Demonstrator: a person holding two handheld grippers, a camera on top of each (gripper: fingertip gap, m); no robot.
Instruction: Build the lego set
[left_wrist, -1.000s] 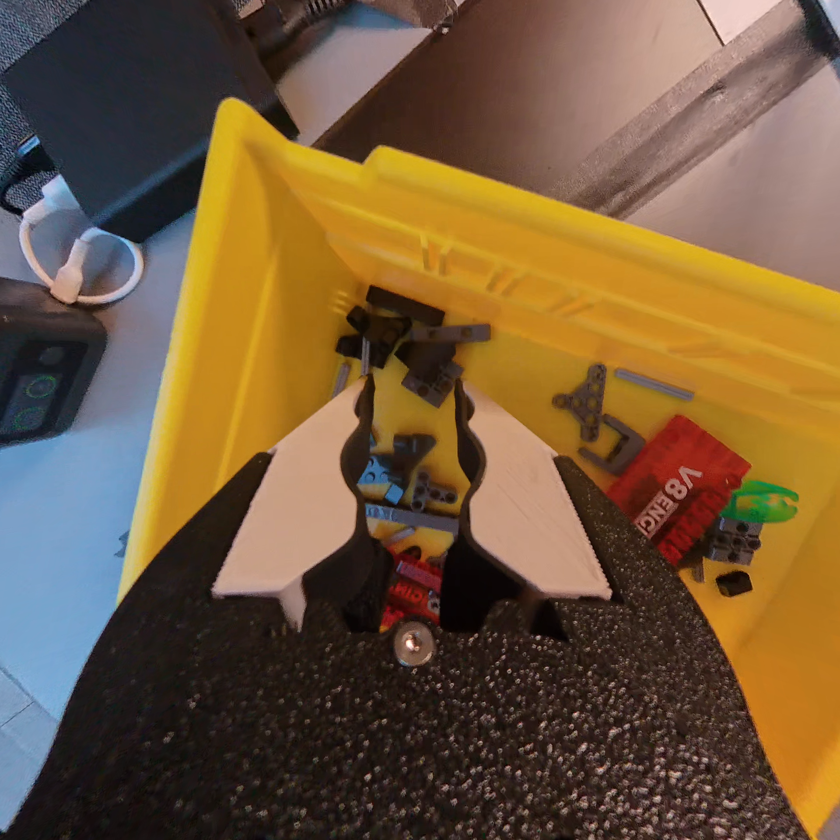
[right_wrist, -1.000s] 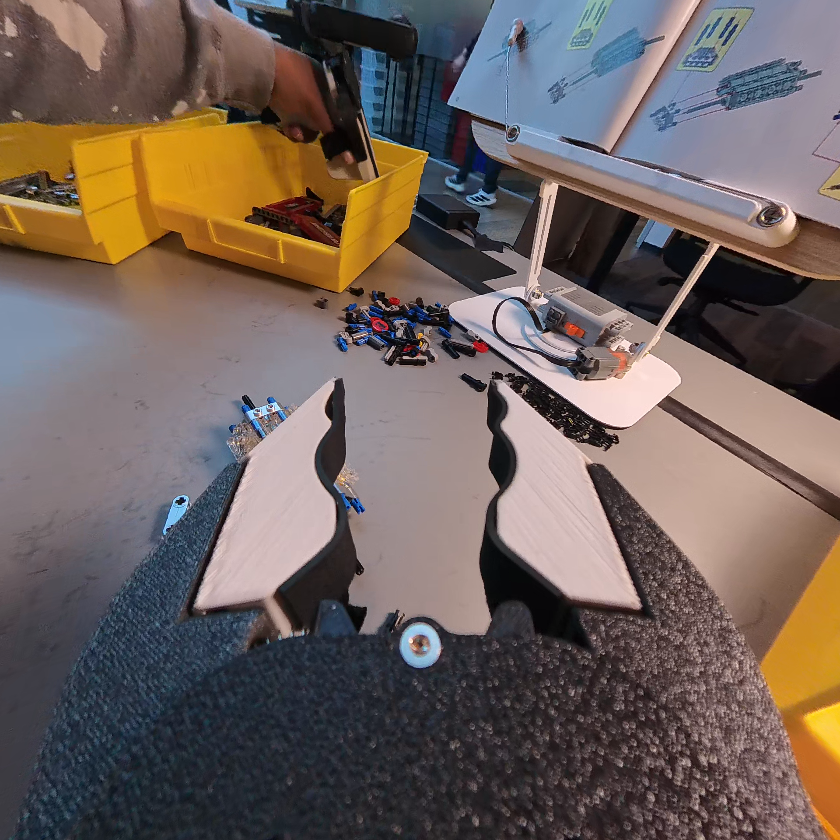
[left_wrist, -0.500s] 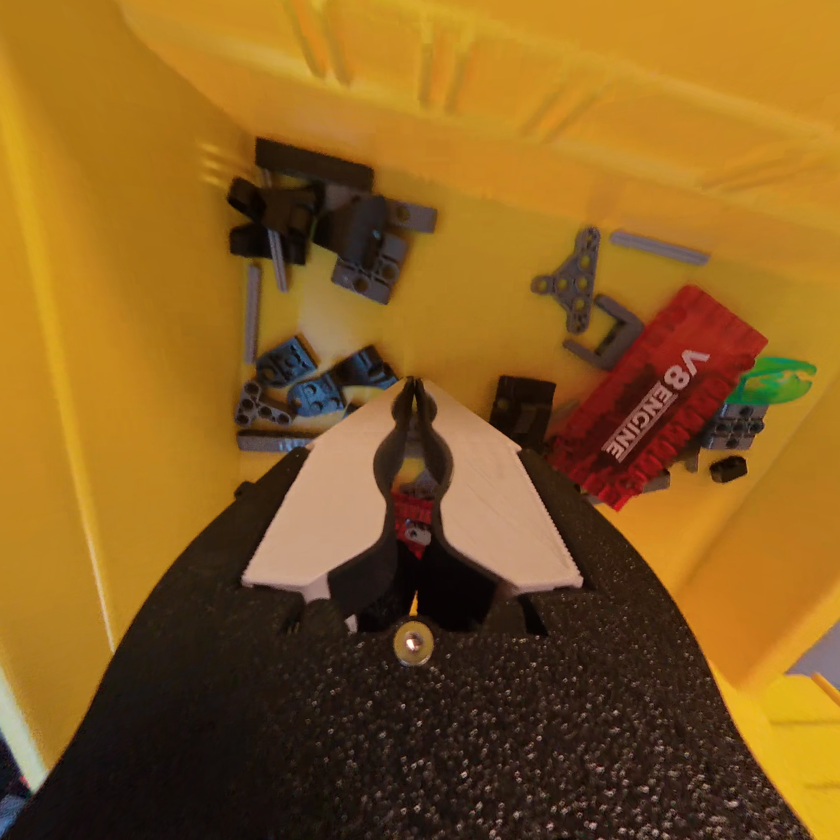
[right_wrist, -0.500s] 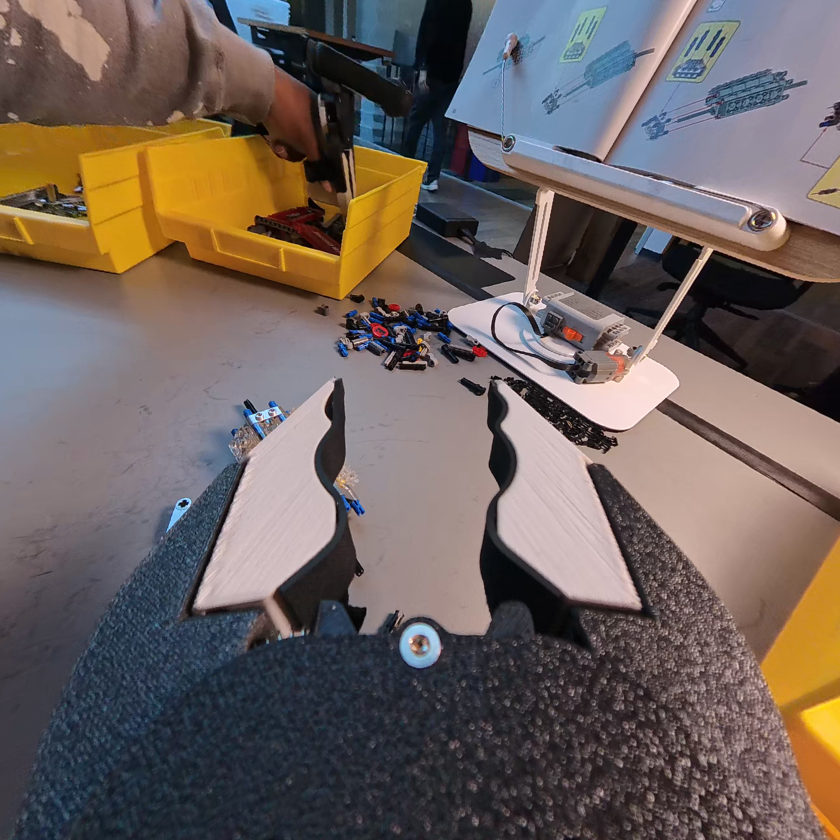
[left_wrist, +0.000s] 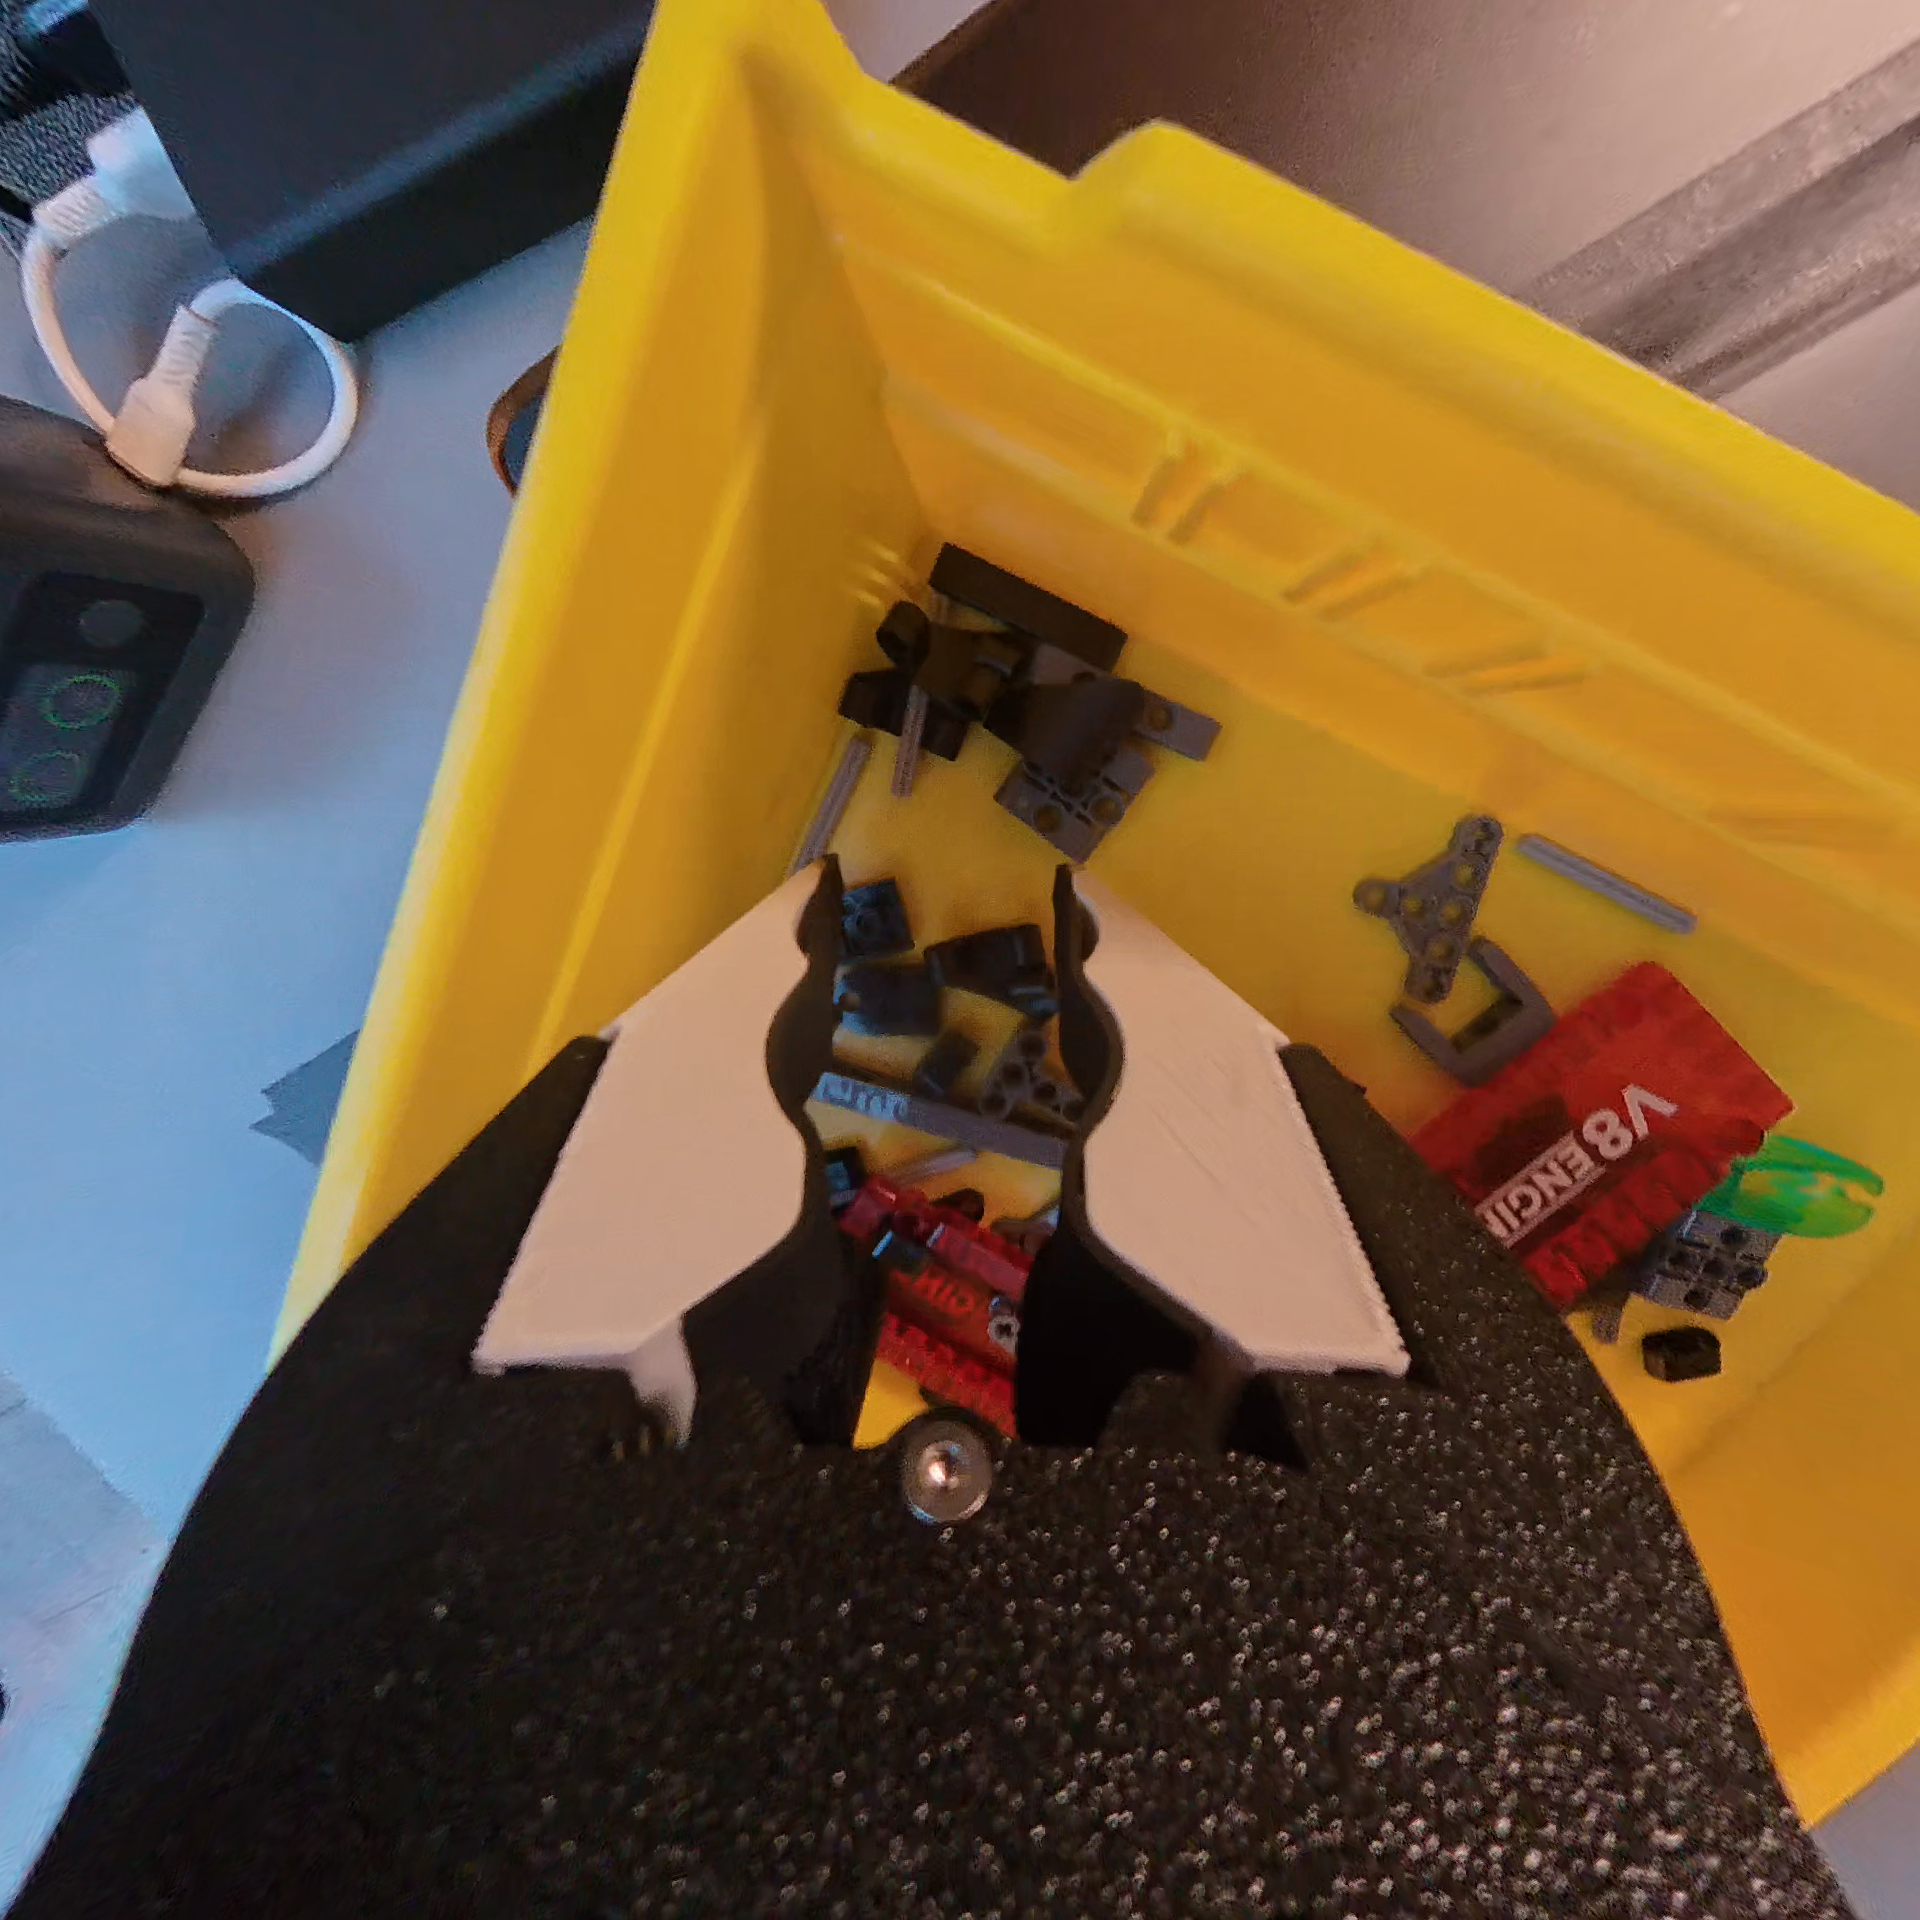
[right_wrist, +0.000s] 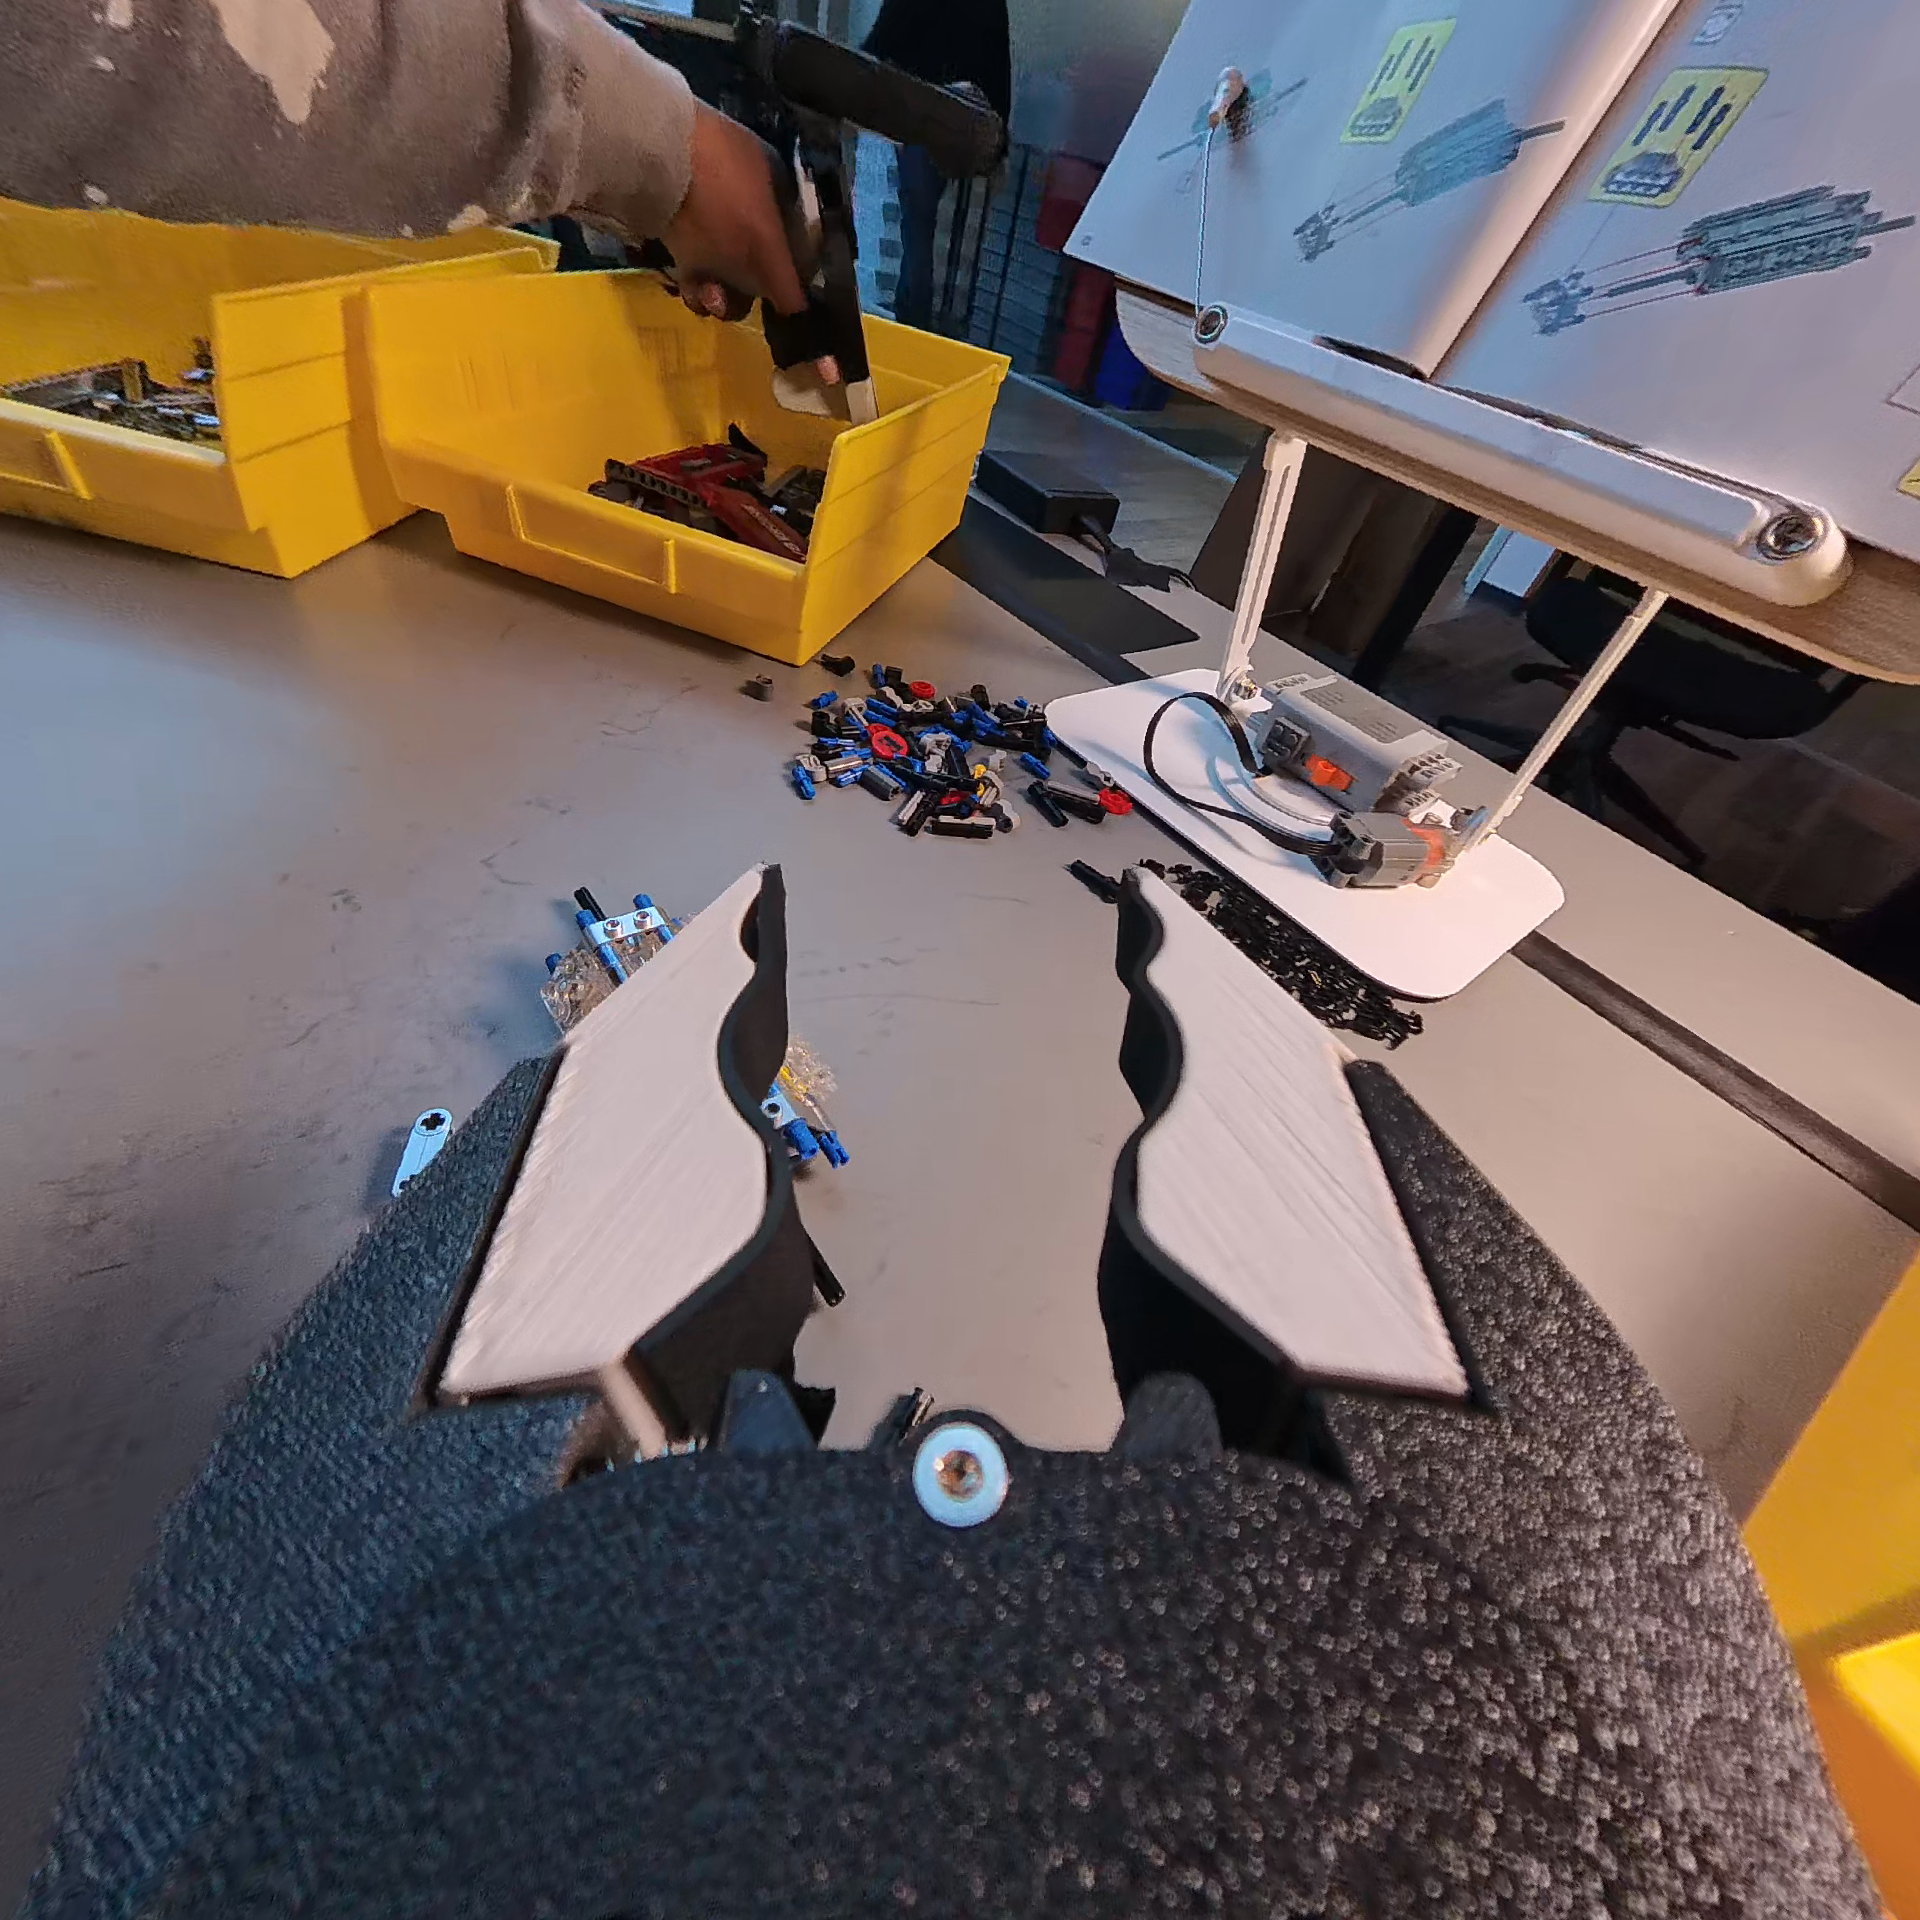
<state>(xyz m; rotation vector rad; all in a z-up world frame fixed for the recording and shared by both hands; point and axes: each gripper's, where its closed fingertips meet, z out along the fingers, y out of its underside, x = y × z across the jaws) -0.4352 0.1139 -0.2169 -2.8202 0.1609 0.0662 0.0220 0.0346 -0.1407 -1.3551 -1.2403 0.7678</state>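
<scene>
Hovering over the open top of a yellow bin (left_wrist: 727, 520), the left tongs (left_wrist: 943, 873) stand with their jaws parted and nothing between the pads. Framed in the gap between the fingers lie small dark grey connectors (left_wrist: 935, 987), a grey beam (left_wrist: 935, 1127) crossing the gap, and, nearer the tongs' base, a dark red piece (left_wrist: 935, 1278). Just ahead of the tips, in the bin's far corner, sits a cluster of black and grey parts (left_wrist: 1039, 717). Off to the right of the tongs are a grey triangular plate (left_wrist: 1439, 904), a thin grey axle (left_wrist: 1605, 899), a translucent green part (left_wrist: 1808, 1195) and a red panel (left_wrist: 1621, 1122). That panel carries white printed lettering, the only writing clear enough to make out in the bin.

The right tongs (right_wrist: 948, 878) hang wide open and empty above the grey worktop (right_wrist: 312, 779). A small build with blue pins (right_wrist: 623, 935) lies partly hidden behind their left finger. A heap of tiny black pieces (right_wrist: 1288, 966) lies just beyond their right tip. Ahead of the tips is a scatter of blue, black and red pins (right_wrist: 935, 758). Farther right, a grey battery box (right_wrist: 1340, 743) and a wired motor (right_wrist: 1382, 842) rest on the white base (right_wrist: 1455, 935) of a stand. The stand holds illustrated instruction pages (right_wrist: 1455, 156).
</scene>
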